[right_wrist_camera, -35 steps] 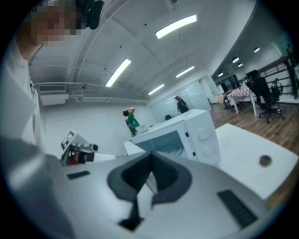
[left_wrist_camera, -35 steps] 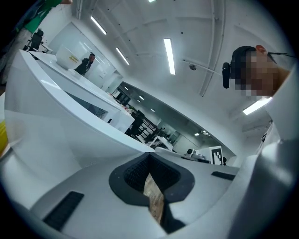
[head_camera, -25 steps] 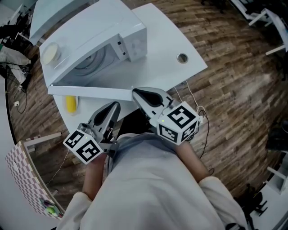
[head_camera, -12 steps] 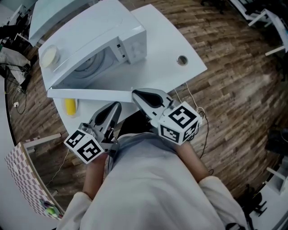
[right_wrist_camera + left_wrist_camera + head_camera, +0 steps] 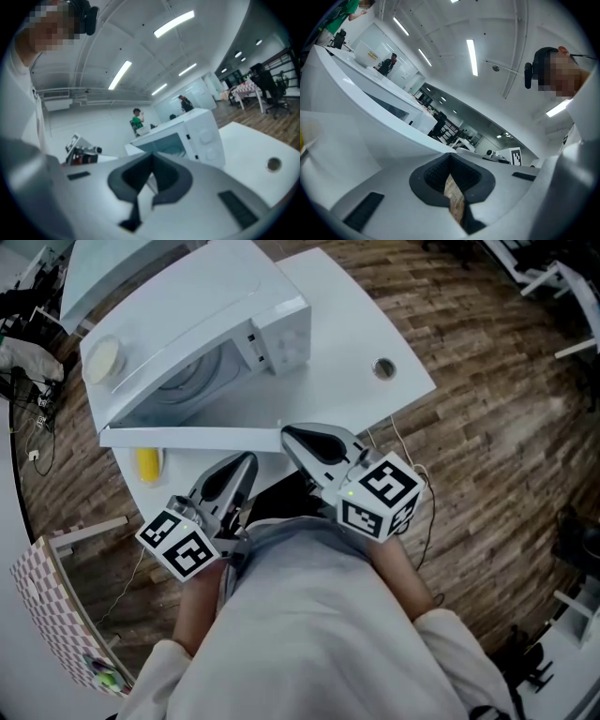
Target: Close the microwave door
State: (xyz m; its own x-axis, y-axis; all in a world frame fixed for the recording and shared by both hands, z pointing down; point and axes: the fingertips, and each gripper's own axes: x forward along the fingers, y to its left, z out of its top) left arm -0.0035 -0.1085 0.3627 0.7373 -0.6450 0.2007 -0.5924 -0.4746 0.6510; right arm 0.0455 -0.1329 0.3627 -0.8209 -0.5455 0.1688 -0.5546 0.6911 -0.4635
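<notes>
Just ahead of the right gripper (image 5: 289, 434), level with its tips: the free end of the microwave door (image 5: 187, 438), swung wide open and stretching away to that gripper's left as a long white slab; touching or a hair apart, cannot tell. Beyond the door, farther ahead and to the left of both grippers: the white microwave (image 5: 281, 329), cavity exposed with a pale round turntable (image 5: 187, 376) inside, control panel on the end nearer the right gripper. On the right gripper (image 5: 151, 155), in its own view: jaws pressed together at the tips, nothing held, aimed toward the microwave's open front. Beside it, to its left and a little nearer the person: the left gripper (image 5: 247, 459), pointing at the door's near face from just short of it, not touching. On the left gripper (image 5: 450, 155), in its own view: dark pads (image 5: 429, 180) closed on each other at the tips, nothing gripped, only a sliver of wood floor (image 5: 455, 201) visible through the slit behind them. To the left of the left gripper, low beside the open door: a yellow object (image 5: 147, 463) on the white table (image 5: 347, 315). Far ahead and left, on the microwave's top: a round pale lid (image 5: 103, 356). Ahead and right of the right gripper: a small round hole (image 5: 382, 367) in the tabletop.
</notes>
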